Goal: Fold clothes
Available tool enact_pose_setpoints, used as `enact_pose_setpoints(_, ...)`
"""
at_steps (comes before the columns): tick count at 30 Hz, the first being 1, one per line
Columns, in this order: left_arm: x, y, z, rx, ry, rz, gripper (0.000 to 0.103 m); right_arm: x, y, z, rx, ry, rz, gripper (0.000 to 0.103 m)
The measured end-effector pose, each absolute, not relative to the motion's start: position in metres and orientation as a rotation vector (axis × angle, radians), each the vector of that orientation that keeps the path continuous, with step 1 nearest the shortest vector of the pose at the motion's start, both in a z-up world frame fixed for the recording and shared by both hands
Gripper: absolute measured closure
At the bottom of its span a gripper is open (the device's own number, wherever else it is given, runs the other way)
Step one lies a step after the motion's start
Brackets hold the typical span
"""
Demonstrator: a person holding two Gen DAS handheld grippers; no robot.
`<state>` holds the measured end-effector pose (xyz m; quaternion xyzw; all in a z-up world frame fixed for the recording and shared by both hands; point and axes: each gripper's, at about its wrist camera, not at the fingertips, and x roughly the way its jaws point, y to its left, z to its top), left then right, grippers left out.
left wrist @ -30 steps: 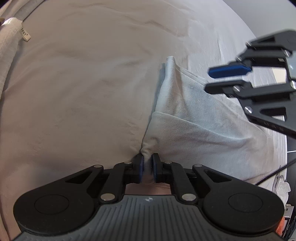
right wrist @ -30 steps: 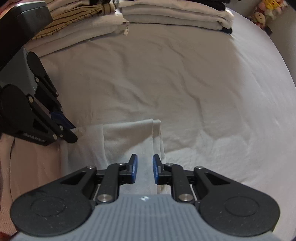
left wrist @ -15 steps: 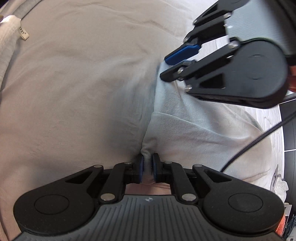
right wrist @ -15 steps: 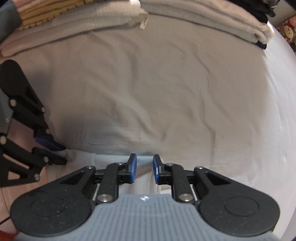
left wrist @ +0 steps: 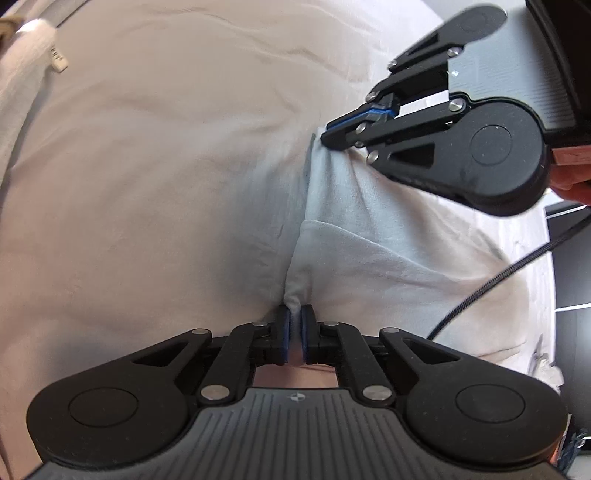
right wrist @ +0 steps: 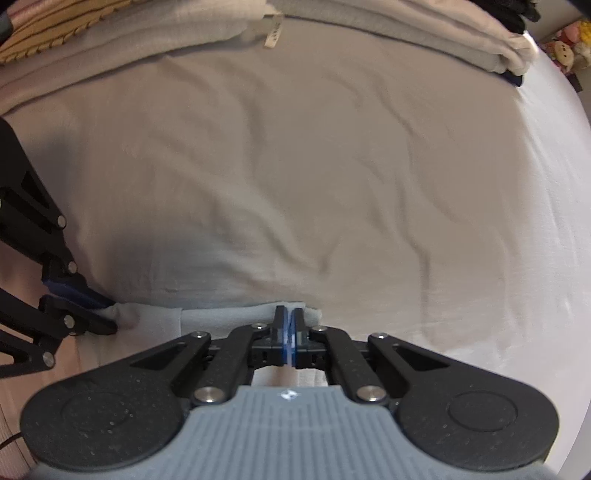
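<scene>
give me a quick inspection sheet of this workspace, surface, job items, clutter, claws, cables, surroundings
surface: beige bedsheet, wrinkled, covering a bed.
job's things: pale blue garment, partly folded, lying on the sheet near both claws.
clutter: stacks of folded clothes along the far edge of the bed; a white label hangs from one.
grippers: left claw closing on a bunched corner of the garment; right claw shut on the garment's far edge.
cables: one black braided cable running across the garment's right side.
surroundings: plush toys beyond the bed's far right corner; dark furniture at the right.
</scene>
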<state>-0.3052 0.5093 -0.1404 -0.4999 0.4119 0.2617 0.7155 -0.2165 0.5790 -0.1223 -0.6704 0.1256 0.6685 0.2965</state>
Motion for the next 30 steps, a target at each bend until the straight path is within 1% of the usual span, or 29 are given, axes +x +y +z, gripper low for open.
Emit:
enact_pose_setpoints(4,-0.305,0.504,-0.135,-1.103,0.875,0.566,0.097,-0.211,0.580,-0.115,-1.762,0.316,1.764,0.103)
enact_pose_setpoints(7,-0.298,0.498,-0.135,-1.081,0.896,0.563,0.097,-0.204,0.583,-0.113,-1.744,0.292,1.728,0.103)
enact_pose_setpoints(9,-0.292,0.495,-0.137,-1.071,0.909,0.565,0.097,-0.193,0.588,-0.114,-1.714,0.336,1.727,0.103)
enact_pose_setpoints(12,-0.288,0.499,-0.141,-1.078,0.929,0.571,0.096,-0.196,0.589,-0.119,-1.713,0.350,1.720,0.103)
enact_pose_setpoints(15,-0.283,0.498,-0.146,-1.083,0.945,0.573,0.096,-0.193,0.596,-0.112,-1.661,0.445,1.743,0.101)
enact_pose_setpoints(16,-0.281,0.497,-0.148,-1.082,0.948,0.574,0.095,-0.190,0.601,-0.107,-1.609,0.460,1.744,0.096)
enact_pose_setpoints(20,-0.273,0.496,-0.151,-1.071,0.955,0.577,0.095,-0.180,0.621,-0.091,-1.469,0.624,1.755,0.093)
enact_pose_setpoints(21,-0.267,0.495,-0.155,-1.072,0.956,0.577,0.095,-0.182,0.624,-0.092,-1.473,0.651,1.749,0.090)
enact_pose_setpoints(22,-0.269,0.495,-0.154,-1.075,0.954,0.574,0.095,-0.185,0.625,-0.096,-1.491,0.666,1.743,0.081)
enact_pose_setpoints(24,-0.274,0.496,-0.153,-1.079,0.949,0.570,0.095,-0.192,0.623,-0.108,-1.541,0.676,1.720,0.073)
enact_pose_setpoints(26,-0.279,0.498,-0.150,-1.084,0.945,0.567,0.095,-0.199,0.620,-0.123,-1.590,0.674,1.675,0.073)
enact_pose_setpoints(27,-0.281,0.499,-0.149,-1.086,0.943,0.565,0.095,-0.201,0.620,-0.130,-1.609,0.671,1.658,0.076)
enact_pose_setpoints(28,-0.283,0.500,-0.147,-1.088,0.941,0.564,0.095,-0.203,0.619,-0.131,-1.612,0.657,1.663,0.090)
enact_pose_setpoints(29,-0.281,0.500,-0.147,-1.084,0.941,0.562,0.095,-0.205,0.618,-0.132,-1.614,0.644,1.668,0.096)
enact_pose_setpoints(30,-0.279,0.499,-0.147,-1.075,0.943,0.560,0.095,-0.206,0.617,-0.132,-1.613,0.630,1.671,0.098)
